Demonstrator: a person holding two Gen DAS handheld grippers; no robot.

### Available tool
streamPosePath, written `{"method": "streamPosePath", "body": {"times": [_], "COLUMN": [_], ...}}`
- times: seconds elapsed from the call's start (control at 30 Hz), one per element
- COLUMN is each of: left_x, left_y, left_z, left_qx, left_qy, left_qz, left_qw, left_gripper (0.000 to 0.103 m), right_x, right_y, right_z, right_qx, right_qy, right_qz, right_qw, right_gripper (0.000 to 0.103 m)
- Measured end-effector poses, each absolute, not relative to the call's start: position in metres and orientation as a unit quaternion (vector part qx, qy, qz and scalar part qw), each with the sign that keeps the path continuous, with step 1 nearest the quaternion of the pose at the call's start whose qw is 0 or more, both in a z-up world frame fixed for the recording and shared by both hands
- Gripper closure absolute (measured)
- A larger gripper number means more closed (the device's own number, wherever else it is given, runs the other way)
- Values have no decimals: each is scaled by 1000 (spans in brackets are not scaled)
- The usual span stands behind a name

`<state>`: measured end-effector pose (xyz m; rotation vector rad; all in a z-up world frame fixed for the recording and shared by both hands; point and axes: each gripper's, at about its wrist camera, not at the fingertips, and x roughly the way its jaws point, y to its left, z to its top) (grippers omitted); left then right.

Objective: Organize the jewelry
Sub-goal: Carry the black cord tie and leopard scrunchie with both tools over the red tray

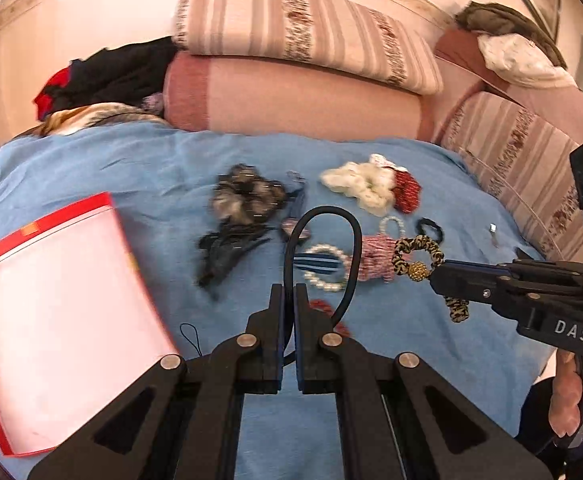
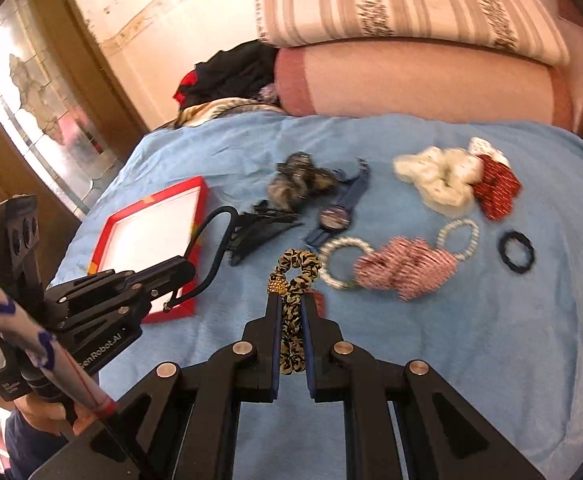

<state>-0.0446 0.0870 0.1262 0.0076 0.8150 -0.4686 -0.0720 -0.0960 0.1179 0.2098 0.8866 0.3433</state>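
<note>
Your left tongs (image 1: 289,292) are pinched nearly shut on a black elastic hair band (image 1: 323,216), its loop arching up above the blue bedspread (image 1: 131,168), just right of the red-rimmed box (image 1: 51,304). Your right tongs (image 2: 291,300) are clamped on a leopard-print scrunchie (image 2: 296,268) with a gold bead, lifted near the pearl bracelet (image 2: 341,262) and the pink striped scrunchie (image 2: 407,268). A watch (image 2: 335,216) lies beyond, on the bed.
</note>
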Motion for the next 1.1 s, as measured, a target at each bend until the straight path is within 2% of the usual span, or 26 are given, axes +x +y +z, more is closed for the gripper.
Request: {"method": "streamPosePath", "body": {"times": [0.63, 1.1], "left_x": [-25, 17], "left_y": [215, 302], "left_z": [120, 92], "left_qx": [-44, -63], "left_qy": [400, 436], "left_qz": [-103, 7], "left_qw": [910, 898], "left_gripper": [99, 99], "right_x": [-18, 36], "right_y": [42, 130], "right_z": [123, 113], "right_qx": [44, 23], "right_qy": [439, 462], "right_qz": [253, 296], "right_qw": [861, 835], "right_gripper": [93, 93]}}
